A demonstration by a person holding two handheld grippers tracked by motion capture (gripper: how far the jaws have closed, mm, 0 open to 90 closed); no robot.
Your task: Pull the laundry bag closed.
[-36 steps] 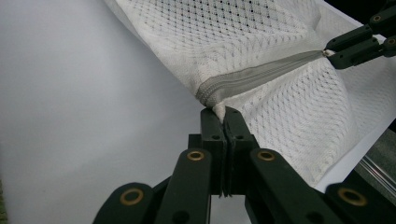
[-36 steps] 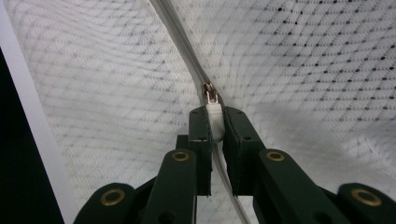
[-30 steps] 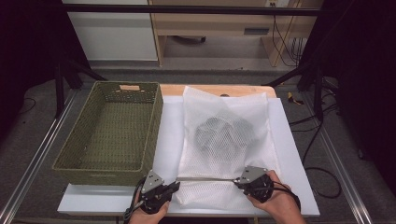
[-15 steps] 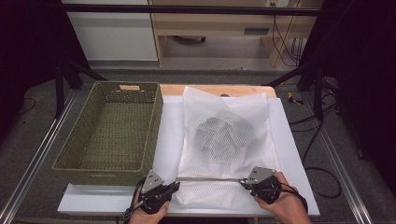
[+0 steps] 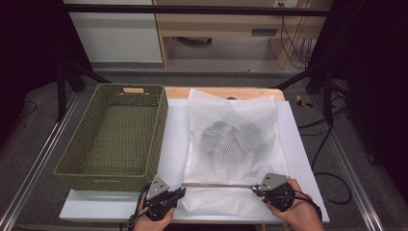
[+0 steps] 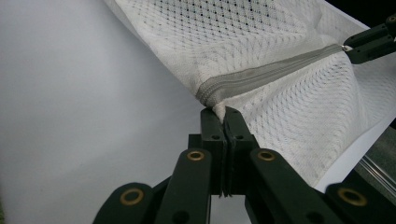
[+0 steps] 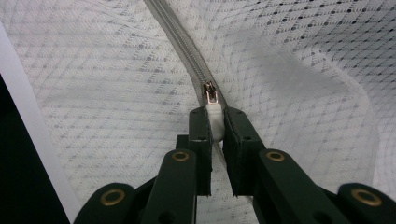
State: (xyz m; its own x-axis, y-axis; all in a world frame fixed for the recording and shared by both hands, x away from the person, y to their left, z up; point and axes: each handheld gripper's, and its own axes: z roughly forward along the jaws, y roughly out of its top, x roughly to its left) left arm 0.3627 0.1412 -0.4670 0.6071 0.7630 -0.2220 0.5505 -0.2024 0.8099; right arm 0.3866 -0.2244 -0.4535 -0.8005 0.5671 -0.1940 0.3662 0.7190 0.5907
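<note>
We are working on a white net bag that lies flat on the white table. Something dark and round sits inside the bag, near its middle. We cannot tell what it is.

The bag has a grey zipper that runs across the end nearest to us. Our left claw is squeezed tight on the corner of the bag where the zipper ends. In the left gripper view, that claw has its two black sides pressed together on a little bit of the net, so it holds the bag in place.

Our right claw is at the other end of the zipper. In the right gripper view, that claw is pinched on the small white zipper tab. The shiny metal slider sits just past the tab.

The zipper line looks pulled straight between the two claws. We think the slider is at the right end of its track. We cannot tell for sure if the zipper teeth are joined or apart.

A green basket stands just left of the bag, with nothing in it. We think the bag may go in there when the zipper job is done.
</note>
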